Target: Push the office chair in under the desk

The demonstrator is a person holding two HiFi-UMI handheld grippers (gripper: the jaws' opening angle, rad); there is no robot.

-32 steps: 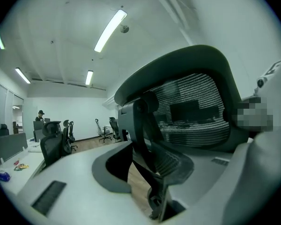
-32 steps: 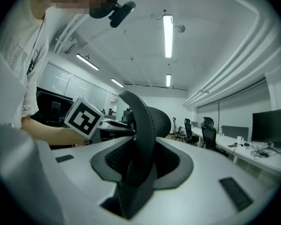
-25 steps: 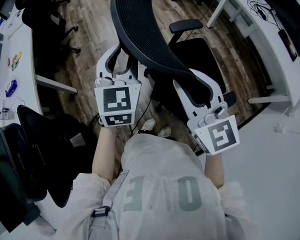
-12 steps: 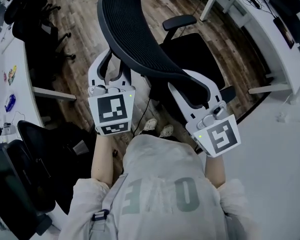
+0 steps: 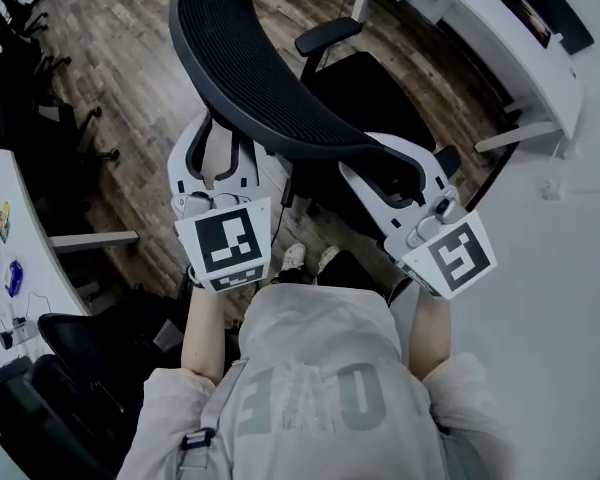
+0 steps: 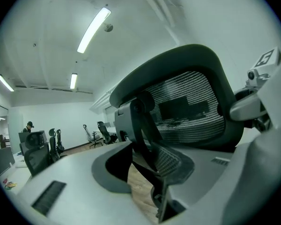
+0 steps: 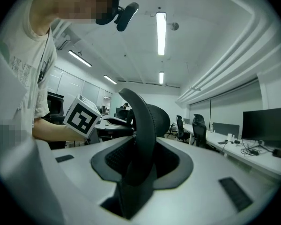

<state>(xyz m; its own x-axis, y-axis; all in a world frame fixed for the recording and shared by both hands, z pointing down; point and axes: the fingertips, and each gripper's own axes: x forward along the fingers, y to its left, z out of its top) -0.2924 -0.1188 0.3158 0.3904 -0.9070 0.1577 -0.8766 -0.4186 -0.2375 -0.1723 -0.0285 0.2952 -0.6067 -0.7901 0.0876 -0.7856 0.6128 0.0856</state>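
Wood-plank floor point(image 5: 120, 48), office chair point(image 5: 270, 78) standing on it, black chairs point(image 5: 35, 128) at left, white desk point(image 5: 510, 53) at right.

office chair point(image 5: 270, 78): black mesh back, upright; desk point(image 5: 500, 53): white, apart

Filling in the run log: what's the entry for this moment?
left tongs: shut on black mesh office chair backrest | right tongs: shut on backrest | chair: not yet under white desk

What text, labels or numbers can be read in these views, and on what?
Shirt: large pale letters, distorted from above; not reliably readable.
Left cube, right cube: square marker patterns, no words.
Chair, desk: no print legible.
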